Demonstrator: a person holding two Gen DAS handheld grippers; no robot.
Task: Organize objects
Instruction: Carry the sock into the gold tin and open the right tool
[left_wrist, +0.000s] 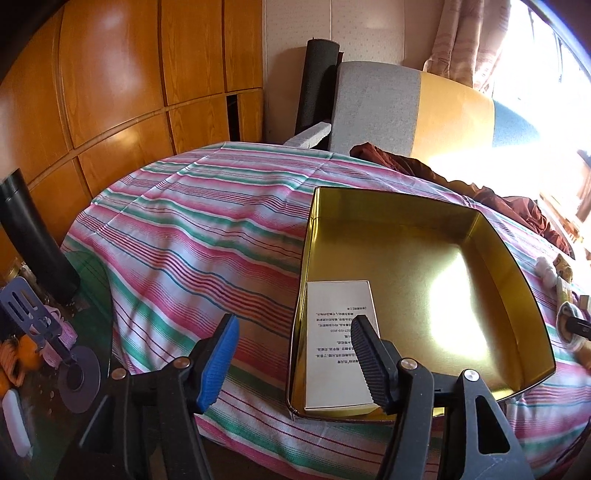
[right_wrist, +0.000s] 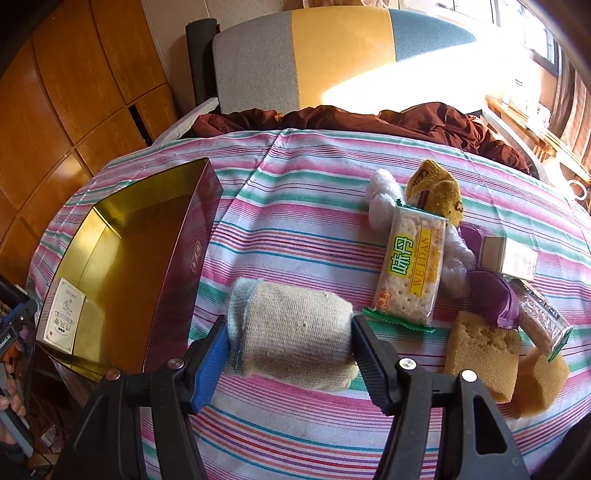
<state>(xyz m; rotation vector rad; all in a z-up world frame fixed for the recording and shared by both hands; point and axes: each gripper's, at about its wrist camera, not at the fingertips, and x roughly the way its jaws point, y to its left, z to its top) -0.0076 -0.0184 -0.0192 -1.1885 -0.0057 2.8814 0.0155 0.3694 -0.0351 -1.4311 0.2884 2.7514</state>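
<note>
So far only one white printed carton (left_wrist: 340, 343) lies in the gold-lined rectangular tin (left_wrist: 417, 266); left tool (left_wrist: 295, 363) open, empty; right tool (right_wrist: 291, 349) clamps beige rolled cloth (right_wrist: 295, 332) on bed w/ approx. seven items left.

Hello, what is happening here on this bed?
A person is sorting small things into a gold tin box with two handheld tongs. The right tongs are shut on a rolled beige cloth lying on the striped sheet. The left tongs are open above the tin, where a white printed box already lies. Snacks and sponges wait outside.
</note>
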